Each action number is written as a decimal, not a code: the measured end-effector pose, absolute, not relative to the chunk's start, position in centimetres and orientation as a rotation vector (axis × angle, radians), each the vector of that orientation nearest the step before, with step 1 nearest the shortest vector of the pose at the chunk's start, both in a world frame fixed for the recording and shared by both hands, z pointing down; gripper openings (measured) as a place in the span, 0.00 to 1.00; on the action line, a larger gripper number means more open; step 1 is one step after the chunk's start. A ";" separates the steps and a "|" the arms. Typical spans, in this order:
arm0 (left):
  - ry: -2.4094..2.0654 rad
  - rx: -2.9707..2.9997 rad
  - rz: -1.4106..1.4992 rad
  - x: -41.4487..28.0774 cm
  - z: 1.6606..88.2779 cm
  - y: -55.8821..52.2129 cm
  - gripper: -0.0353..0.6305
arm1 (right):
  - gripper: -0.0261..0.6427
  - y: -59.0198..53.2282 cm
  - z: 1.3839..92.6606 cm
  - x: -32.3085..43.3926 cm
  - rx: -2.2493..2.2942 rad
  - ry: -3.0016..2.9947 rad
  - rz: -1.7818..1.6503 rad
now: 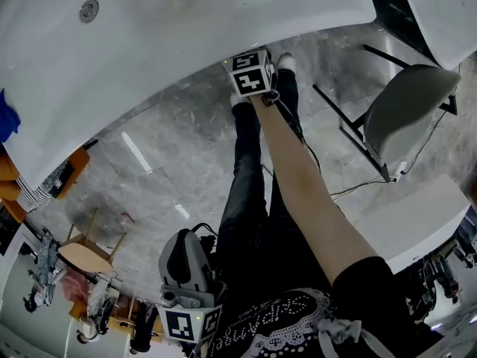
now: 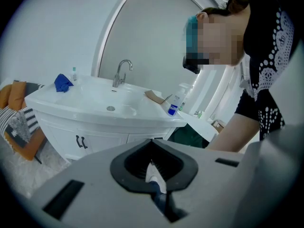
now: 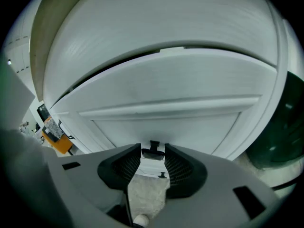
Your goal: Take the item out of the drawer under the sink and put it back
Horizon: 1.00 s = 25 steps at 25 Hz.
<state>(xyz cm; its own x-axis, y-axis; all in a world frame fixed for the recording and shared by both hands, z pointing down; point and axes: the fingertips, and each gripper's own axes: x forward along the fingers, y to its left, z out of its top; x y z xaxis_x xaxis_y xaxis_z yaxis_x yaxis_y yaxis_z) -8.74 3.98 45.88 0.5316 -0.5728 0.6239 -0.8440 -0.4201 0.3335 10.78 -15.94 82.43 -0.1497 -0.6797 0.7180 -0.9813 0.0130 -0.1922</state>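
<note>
No readable text. White lettering on black shirt [image 1: 277, 321]: upside down, illegible. Blue label on bottle [image 2: 175, 104]: too small to read. Marker cubes [image 1: 251, 73] [image 1: 192, 324]: black-white square codes, no letters or numbers.

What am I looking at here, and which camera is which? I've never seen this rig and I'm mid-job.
There is no robot arm. A person holds a two-jaw claw in each hand. The head view looks steeply down from the person's head onto the white sink top. The other two views each ride on one claw and look along its jaws. The left claw is shut and empty; its view shows the faucet, a blue cloth and a bottle on the sink top. The right claw appears clamped on the dark drawer handle under the sink.
</note>
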 end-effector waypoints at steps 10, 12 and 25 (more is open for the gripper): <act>-1.141 2.146 0.534 -8.1 45.5 2.5 0.06 | 0.25 -15.8 82.7 10.9 1.640 -1.888 0.880; -1.141 2.145 0.529 -8.1 45.5 2.2 0.06 | 0.25 -15.8 82.7 10.9 1.638 -1.886 0.874; -1.150 2.127 0.500 -8.8 45.6 1.3 0.06 | 0.25 -15.5 82.7 10.6 1.607 -1.876 0.866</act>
<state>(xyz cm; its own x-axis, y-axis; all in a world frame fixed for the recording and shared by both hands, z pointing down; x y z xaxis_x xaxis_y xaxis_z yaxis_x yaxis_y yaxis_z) -8.85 1.34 45.59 0.5402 -0.5890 0.6011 -0.8413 -0.3953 0.3687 10.61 -15.55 82.69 -0.1627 -0.6556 0.7374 -0.9865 0.0925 -0.1355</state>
